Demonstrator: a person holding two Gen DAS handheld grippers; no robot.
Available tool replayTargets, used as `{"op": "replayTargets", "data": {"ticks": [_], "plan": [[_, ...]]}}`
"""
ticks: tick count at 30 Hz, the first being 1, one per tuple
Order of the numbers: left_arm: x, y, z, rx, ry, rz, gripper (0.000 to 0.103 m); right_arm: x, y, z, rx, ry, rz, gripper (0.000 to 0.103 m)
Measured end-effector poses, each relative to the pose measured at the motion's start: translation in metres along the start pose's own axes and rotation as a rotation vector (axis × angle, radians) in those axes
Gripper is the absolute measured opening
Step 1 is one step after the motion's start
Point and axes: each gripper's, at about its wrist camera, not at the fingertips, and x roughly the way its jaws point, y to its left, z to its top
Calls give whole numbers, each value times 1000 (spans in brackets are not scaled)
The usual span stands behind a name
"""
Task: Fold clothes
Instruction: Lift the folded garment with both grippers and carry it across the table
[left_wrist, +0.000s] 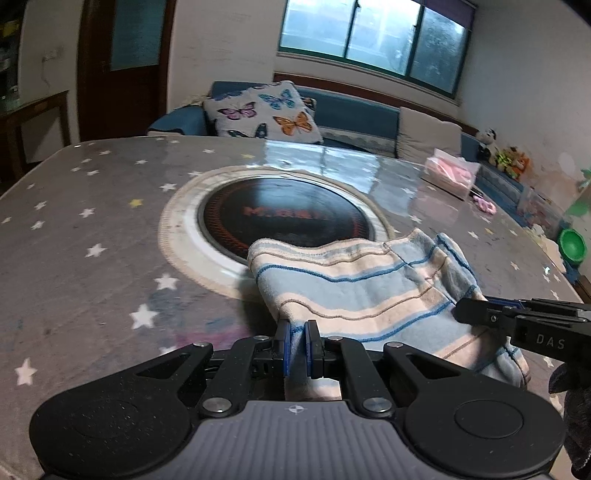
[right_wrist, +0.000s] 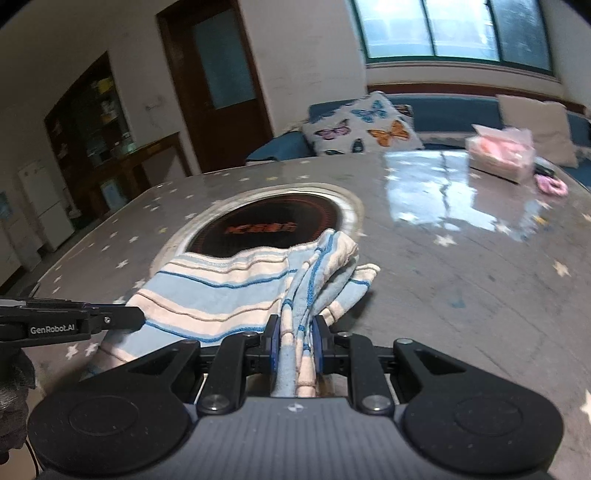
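Observation:
A striped cloth (left_wrist: 354, 288) in light blue, cream and dark blue lies partly lifted over the grey star-patterned table (left_wrist: 92, 229). My left gripper (left_wrist: 297, 334) is shut on its near left edge, a thin fold between the blue pads. My right gripper (right_wrist: 295, 332) is shut on a thicker bunched fold of the same striped cloth (right_wrist: 221, 295) at its near right side. Each gripper shows in the other's view: the right gripper (left_wrist: 480, 314) at the cloth's right edge, the left gripper (right_wrist: 133, 317) at its left edge. The cloth's far end rests on the round black hotplate (left_wrist: 280, 218).
A pink tissue box (left_wrist: 450, 173) and a pink hair tie (left_wrist: 485, 205) sit at the far right of the table. A green bowl (left_wrist: 572, 249) stands beyond the right edge. A sofa with a butterfly cushion (left_wrist: 262, 110) runs behind the table.

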Motion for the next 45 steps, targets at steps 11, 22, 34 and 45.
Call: {"op": "replayTargets", "data": {"ticks": [11, 22, 34, 45], "plan": [[-17, 64, 13, -100, -47, 84, 8, 42, 63, 36, -117, 31, 116, 16], [-21, 150, 46, -195, -84, 245, 8, 121, 144, 84, -212, 54, 253, 16], [-15, 209, 68, -241, -99, 396, 8, 194, 204, 106, -237, 64, 362, 16], [7, 230, 46, -277, 6, 477, 32, 217, 195, 101, -238, 108, 272, 27]]}}
